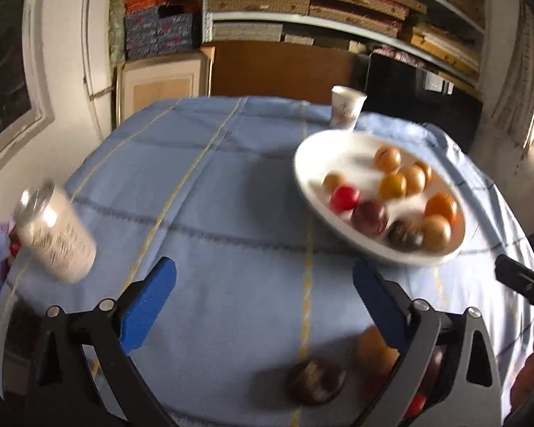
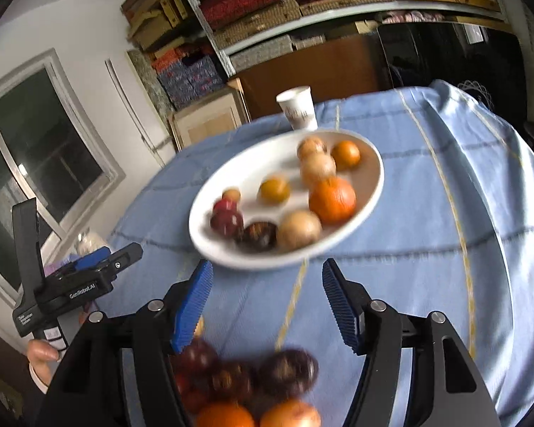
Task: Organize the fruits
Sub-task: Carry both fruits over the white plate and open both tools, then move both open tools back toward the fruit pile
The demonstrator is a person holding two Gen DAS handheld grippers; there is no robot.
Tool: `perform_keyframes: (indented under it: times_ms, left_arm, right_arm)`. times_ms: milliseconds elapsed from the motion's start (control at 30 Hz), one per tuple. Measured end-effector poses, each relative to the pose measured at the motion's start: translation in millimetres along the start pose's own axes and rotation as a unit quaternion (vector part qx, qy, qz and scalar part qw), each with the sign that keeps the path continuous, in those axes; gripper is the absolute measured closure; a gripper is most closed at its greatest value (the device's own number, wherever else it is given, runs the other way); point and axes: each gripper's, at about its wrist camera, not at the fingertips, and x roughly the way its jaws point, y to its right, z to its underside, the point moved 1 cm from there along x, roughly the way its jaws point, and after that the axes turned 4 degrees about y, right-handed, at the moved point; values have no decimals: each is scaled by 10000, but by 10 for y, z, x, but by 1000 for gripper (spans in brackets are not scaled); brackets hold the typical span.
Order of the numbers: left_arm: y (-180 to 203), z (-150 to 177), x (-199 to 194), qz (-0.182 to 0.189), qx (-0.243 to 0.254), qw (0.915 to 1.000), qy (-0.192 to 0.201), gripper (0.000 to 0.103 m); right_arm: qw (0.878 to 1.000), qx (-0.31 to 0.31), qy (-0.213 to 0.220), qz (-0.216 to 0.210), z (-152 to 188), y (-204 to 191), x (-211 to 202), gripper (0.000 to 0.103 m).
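Fruits split in two lots: most sit in the white plate (image 2: 228, 249) on the blue tablecloth (image 1: 231, 249), near the paper cup (image 2: 298, 108), and a loose pile (image 2: 252, 384) lies just under your right gripper (image 2: 267, 306). Both your grippers are spread wide, gripping nothing; left gripper (image 1: 263, 295) hovers between can (image 1: 55, 231) and plate.

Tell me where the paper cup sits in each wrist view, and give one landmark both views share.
Left wrist: the paper cup stands upper right of centre, at the table's far edge, just behind the white plate.
Right wrist: the paper cup is upper centre, again right behind the plate's far rim.
Shared landmark: the white plate of fruit on the blue tablecloth.
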Motion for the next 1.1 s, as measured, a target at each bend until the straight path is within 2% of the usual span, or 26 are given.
perform_keyframes:
  times_ms: [133,267,400,567,733,833,1100]
  left_arm:
    - [-90,149,-47,267,-110,9992,-293,5]
    - [-93,148,-190,553,-95,9983,-185,5]
    - [-30,178,-351,408,163,9990,54,5]
    - [-19,219,-405,374,266,9989,20,5]
    - [-68,225,-414,385,178,9991,-9,5]
    - [-116,229,-408,319,141,9994,-15,5]
    - [-183,253,-366,319,14,9994,-130,5]
  right_arm:
    - [9999,47,-15,-91,121,7,-154,38]
    - [9999,-119,-106,1,226,23,-225,38]
    - [9959,-873,-244,63,270,-29,-310,38]
    - [9799,-1921,-507,190,434,-13,-400,38]
    - [9727,-2114,-954,-63,585,-18,-342,38]
    - [9664,-2390,-938,-93,641,-107,-370,38]
    - [9682,-2300,-976,-116,645,-116,-376,38]
